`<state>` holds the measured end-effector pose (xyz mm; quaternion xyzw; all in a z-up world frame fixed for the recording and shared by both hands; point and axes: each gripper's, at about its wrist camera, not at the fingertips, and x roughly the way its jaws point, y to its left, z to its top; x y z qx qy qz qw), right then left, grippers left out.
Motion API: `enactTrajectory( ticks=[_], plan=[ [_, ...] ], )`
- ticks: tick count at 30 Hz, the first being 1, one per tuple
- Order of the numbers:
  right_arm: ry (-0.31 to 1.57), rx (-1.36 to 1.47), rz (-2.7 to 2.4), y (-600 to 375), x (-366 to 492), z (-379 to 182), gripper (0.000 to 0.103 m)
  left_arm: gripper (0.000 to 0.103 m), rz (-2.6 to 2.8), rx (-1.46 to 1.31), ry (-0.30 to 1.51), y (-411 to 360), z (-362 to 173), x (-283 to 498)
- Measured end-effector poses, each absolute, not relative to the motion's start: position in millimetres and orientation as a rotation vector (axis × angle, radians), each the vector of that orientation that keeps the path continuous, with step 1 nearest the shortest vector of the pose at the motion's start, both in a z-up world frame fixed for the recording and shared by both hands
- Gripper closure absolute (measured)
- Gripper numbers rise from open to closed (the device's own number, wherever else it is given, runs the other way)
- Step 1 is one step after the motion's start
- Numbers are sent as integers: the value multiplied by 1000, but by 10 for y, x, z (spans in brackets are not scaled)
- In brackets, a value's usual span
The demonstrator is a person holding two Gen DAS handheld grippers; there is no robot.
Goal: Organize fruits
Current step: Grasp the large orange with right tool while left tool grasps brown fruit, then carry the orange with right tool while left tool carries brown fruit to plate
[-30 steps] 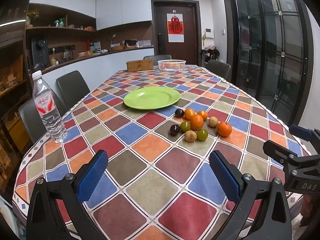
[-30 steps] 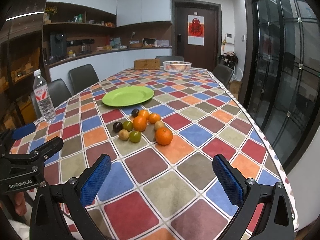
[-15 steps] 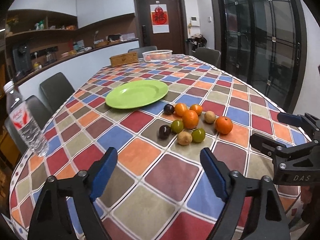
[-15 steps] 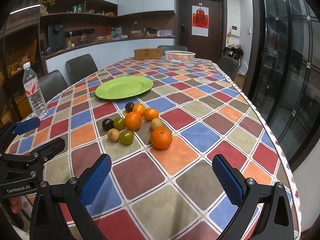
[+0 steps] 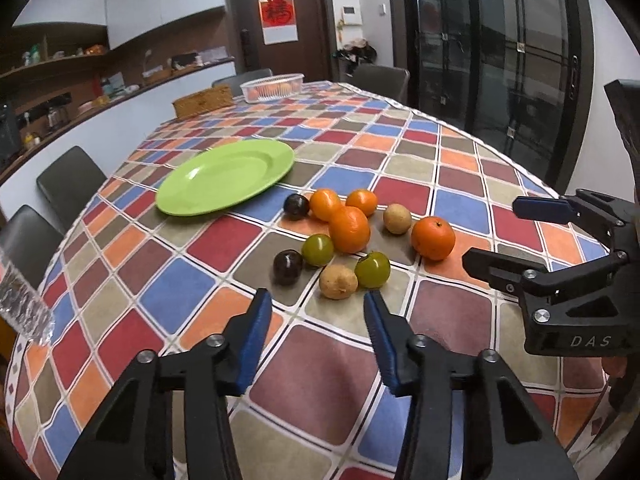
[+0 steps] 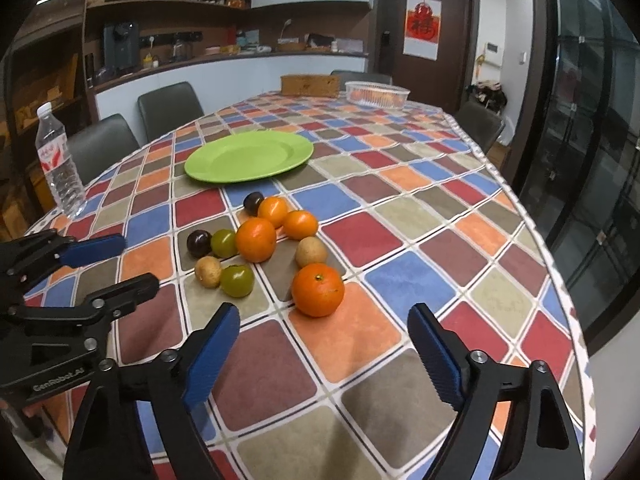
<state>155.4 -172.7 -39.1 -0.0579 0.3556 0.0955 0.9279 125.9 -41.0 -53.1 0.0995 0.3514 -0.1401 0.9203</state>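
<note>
A cluster of small fruits (image 5: 340, 236) lies mid-frame on a checkered table (image 5: 320, 380), just below and right of a bare green plate (image 5: 224, 176). The left gripper (image 5: 316, 312), jaws spread and holding nothing, hovers near a tan fruit (image 5: 338, 281). The right gripper (image 6: 324, 328), also spread and holding nothing, faces an orange (image 6: 317, 289). This looks like the approach to a first pick; next, each must close around one fruit without nudging its neighbours.

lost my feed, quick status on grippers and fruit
Left gripper open, empty. Right gripper open, empty. Fruit loose on table, green plate bare. Nothing in the way.
</note>
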Motion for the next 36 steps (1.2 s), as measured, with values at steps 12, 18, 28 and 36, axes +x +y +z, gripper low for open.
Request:
enactTrajectory(
  ticks=[12,18,28,36],
  plan=[
    [845,-118,263,-1705,1898,-638,39,65,-354,200,828,-498,-755,1614],
    [880,-107,287,-1685,2016,-721,45,68,-372,176,863,-490,-812,1743],
    [910,-87,301,-1686,2136,-775,55,71,-405,151,887,-514,-866,1838],
    [918,-82,302,-1702,2179,-786,61,74,-396,148,880,-525,-857,1848]
  ],
)
